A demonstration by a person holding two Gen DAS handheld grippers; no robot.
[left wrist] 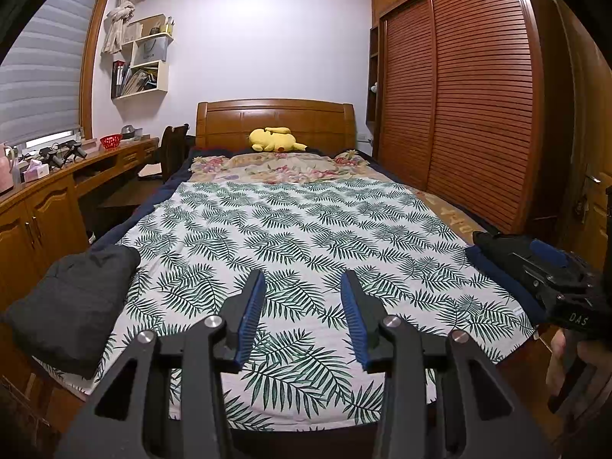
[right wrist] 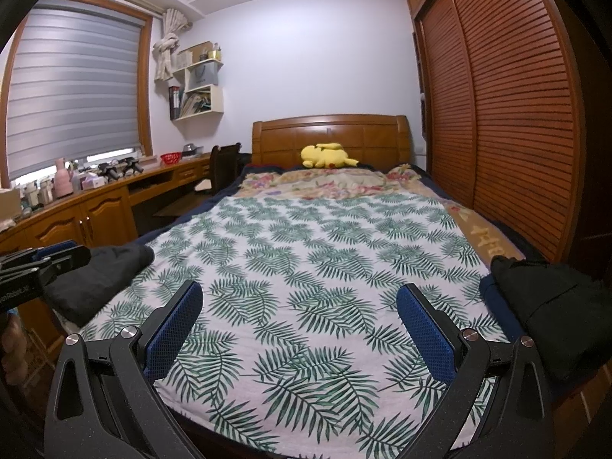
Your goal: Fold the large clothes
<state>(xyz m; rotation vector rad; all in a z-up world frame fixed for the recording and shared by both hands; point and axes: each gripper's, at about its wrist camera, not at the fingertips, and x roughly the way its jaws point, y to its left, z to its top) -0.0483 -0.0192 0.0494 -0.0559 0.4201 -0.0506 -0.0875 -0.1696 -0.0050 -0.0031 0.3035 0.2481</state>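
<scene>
A dark grey garment [left wrist: 72, 302] lies folded on the bed's near left corner; it also shows in the right wrist view [right wrist: 99, 279]. A black garment [right wrist: 554, 306] on a navy one [left wrist: 505, 279] lies at the bed's near right edge. My left gripper [left wrist: 302, 287] is open and empty, held above the foot of the leaf-print sheet [left wrist: 290, 237]. My right gripper [right wrist: 300, 298] is wide open and empty over the same sheet [right wrist: 313, 267]. It also shows at the right edge of the left wrist view [left wrist: 547, 267], beside the black garment.
A yellow plush toy [left wrist: 275, 139] lies by the wooden headboard [left wrist: 275, 118]. A wooden desk with clutter [left wrist: 69, 168] runs along the left wall, with a chair [left wrist: 174, 149]. A slatted wardrobe [left wrist: 466, 114] stands close along the bed's right side.
</scene>
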